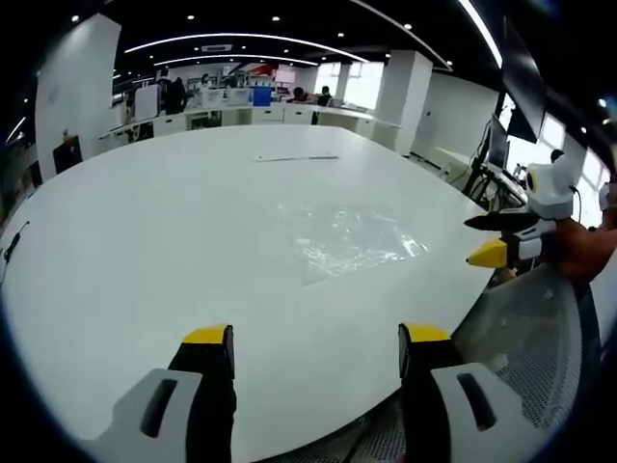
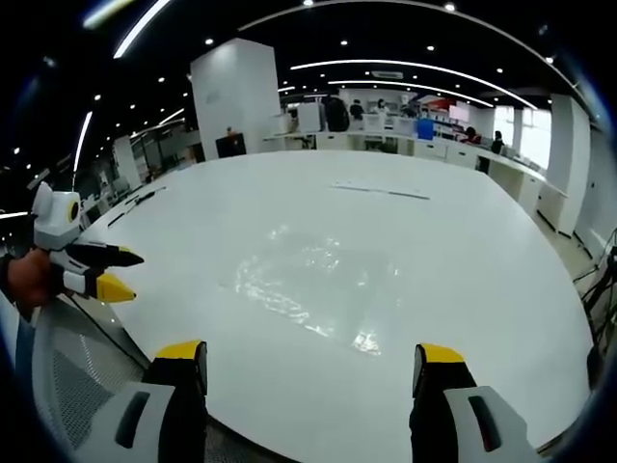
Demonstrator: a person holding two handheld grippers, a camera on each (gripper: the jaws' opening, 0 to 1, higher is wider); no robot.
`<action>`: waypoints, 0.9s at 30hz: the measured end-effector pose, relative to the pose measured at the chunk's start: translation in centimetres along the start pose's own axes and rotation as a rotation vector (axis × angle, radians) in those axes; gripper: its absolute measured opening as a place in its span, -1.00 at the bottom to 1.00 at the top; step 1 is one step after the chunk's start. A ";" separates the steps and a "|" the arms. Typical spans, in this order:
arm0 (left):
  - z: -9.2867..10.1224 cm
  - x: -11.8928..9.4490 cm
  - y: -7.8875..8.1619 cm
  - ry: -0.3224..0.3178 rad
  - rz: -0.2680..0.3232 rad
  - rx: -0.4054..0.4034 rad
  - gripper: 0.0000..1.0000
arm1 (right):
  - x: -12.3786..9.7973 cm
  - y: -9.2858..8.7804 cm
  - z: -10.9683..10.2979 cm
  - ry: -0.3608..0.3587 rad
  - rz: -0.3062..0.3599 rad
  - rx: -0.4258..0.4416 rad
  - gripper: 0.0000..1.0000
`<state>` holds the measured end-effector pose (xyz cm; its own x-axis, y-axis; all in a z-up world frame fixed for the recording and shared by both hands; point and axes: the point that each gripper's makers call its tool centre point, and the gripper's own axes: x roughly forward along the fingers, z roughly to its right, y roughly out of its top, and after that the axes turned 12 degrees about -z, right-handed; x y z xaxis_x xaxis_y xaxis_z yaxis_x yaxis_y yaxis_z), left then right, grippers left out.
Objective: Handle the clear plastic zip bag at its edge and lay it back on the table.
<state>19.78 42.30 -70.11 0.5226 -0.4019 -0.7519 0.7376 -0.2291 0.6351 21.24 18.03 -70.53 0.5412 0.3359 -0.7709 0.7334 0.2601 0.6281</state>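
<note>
Clear crinkled plastic zip bag (image 1: 352, 241) (image 2: 308, 280) lies flat on big white round table (image 1: 145, 251) (image 2: 482, 251), frame centre. My left claw (image 1: 316, 349) jaws apart, empty. My right claw (image 2: 310, 367) jaws apart, empty, short of bag.

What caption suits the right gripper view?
Open right gripper faces a clear zip bag flat on the white table.
</note>
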 end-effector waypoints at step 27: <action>0.1 0.2 -0.3 -0.004 -0.020 0.004 0.35 | 1.1 0.6 -0.3 0.032 -0.004 0.036 0.74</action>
<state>19.62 42.23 -70.41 0.5062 -0.4008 -0.7636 0.7461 -0.2406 0.6209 22.10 18.82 -70.95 0.5253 0.3635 -0.7694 0.7501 0.2290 0.6204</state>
